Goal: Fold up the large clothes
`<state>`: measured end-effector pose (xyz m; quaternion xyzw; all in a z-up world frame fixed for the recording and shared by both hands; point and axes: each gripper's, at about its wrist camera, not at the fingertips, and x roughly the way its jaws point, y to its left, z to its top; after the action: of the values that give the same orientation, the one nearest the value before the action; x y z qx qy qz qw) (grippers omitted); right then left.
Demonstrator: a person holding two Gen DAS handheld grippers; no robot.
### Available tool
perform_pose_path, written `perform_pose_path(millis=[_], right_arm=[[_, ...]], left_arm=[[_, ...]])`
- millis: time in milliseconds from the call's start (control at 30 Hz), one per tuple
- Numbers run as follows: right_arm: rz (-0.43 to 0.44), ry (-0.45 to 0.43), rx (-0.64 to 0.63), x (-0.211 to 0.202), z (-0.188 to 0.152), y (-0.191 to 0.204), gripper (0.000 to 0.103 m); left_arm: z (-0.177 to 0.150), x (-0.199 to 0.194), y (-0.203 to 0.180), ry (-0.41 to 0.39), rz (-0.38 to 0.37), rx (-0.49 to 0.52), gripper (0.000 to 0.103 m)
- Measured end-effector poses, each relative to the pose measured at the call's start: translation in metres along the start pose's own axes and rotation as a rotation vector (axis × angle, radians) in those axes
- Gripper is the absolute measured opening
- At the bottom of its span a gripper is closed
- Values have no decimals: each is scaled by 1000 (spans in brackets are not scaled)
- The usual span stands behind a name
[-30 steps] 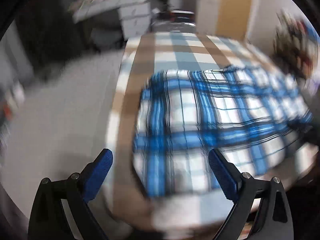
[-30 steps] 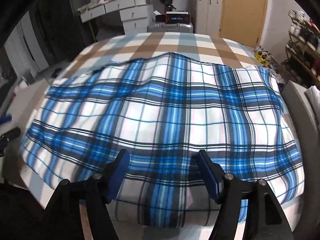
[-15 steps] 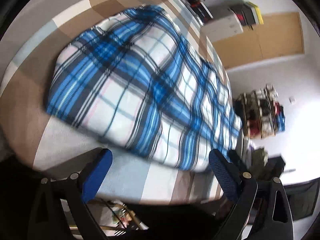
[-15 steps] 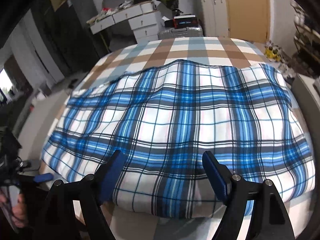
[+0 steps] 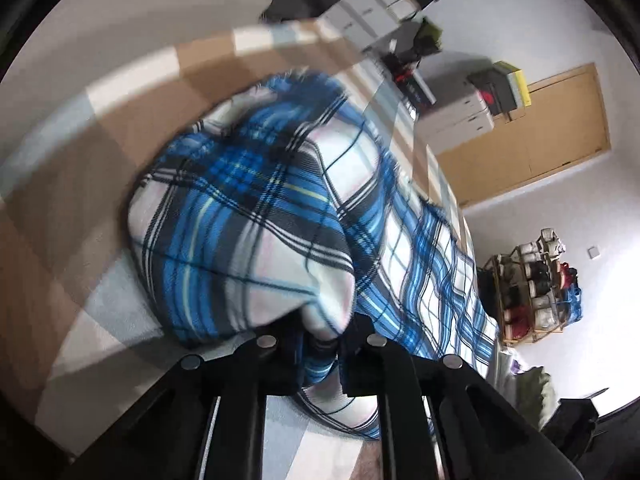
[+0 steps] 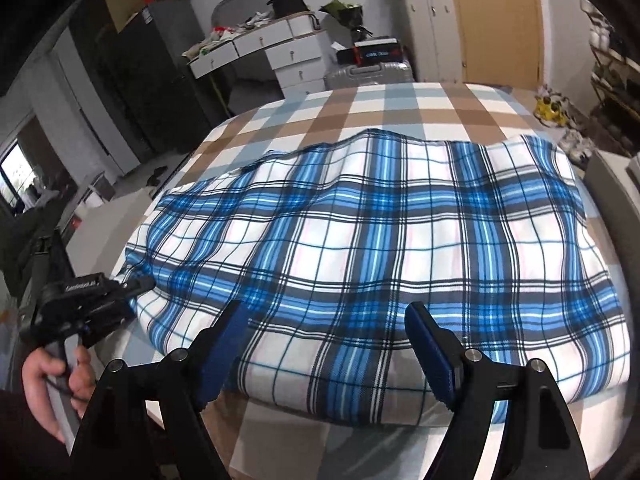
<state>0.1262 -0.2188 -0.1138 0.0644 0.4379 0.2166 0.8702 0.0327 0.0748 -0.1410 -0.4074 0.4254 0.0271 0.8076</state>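
A large blue, white and black plaid cloth (image 6: 380, 240) lies spread on a bed with a brown, white and pale blue checked cover (image 6: 400, 108). My left gripper (image 5: 322, 350) is shut on the cloth's near left corner (image 5: 248, 248), which bunches up in front of it. The left gripper also shows in the right wrist view (image 6: 136, 286) at the cloth's left edge. My right gripper (image 6: 326, 340) is open and empty, held just above the cloth's near edge.
A white desk with drawers (image 6: 272, 48), a silver suitcase (image 6: 368, 72), a white cabinet (image 6: 430, 28) and a wooden door (image 6: 500, 20) stand beyond the bed. A shoe rack (image 5: 536, 284) stands on the right. Dark wardrobes (image 6: 132, 80) line the left.
My left gripper went from open above the bed's corner to shut on the cloth's left corner, bunching it. My right gripper stayed open and drew back a little.
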Motion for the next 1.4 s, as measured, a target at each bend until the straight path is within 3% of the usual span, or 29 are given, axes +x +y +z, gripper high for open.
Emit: perform_pose_path(millis=[133,200,233,267,300,333,400,467,600,667,700,733,767,900,1000,1067,1167,1233,1400], right_arm=[[8,2,-2,2,0,1,82],[12,6,0,3,0,1,82],[15,8,1,4,0,1,82],[16,10,3,4,0,2,82],[17,13,3,5,0,1,82],[15,17,3,6,0,1,82],[9,20,3,6,-1,1,82],[10,17,9,6,-2,0,82],[15,20,13,7,-1,0,82],[11,26,3,8,-1,3,82],[6,28,-5,9,-1,5,82],[1,29,-12,9,-1,6,82],[-4,28,-16,9,-1,6,82],[-78,17,11,10,0,-1,82],[-139,58,113,21,1,-23,82],[-105,147,188,41,-1,-35,87],[-114,162,128,50,4,-18,97],[-68,191,111,62,7,-4,103],[40,232,53,78,15,35,103]], left_arm=[[-16,-33,-48,-173,-14,312,5],[-24,-32,-61,-192,-34,428,5],[-24,-29,-60,-181,-20,436,9],[-21,-23,-56,-178,-23,415,13],[-16,-18,-48,-188,-31,361,25],[-9,-12,-39,-154,-33,280,42],[-3,-4,-21,-106,-42,140,66],[0,-1,-8,-98,-55,34,67],[7,5,-15,-86,-52,-17,67],[12,4,-18,-111,-53,-24,65],[12,2,-21,-128,-37,-21,48],[13,3,-24,-134,-16,-1,15],[16,5,-28,-131,12,30,3],[22,2,-41,-166,34,105,2],[28,-21,-55,-246,54,211,1],[31,-39,-67,-281,55,301,1],[40,-64,-76,-322,46,362,0],[43,-81,-82,-365,60,422,0],[48,-95,-94,-419,63,531,0]])
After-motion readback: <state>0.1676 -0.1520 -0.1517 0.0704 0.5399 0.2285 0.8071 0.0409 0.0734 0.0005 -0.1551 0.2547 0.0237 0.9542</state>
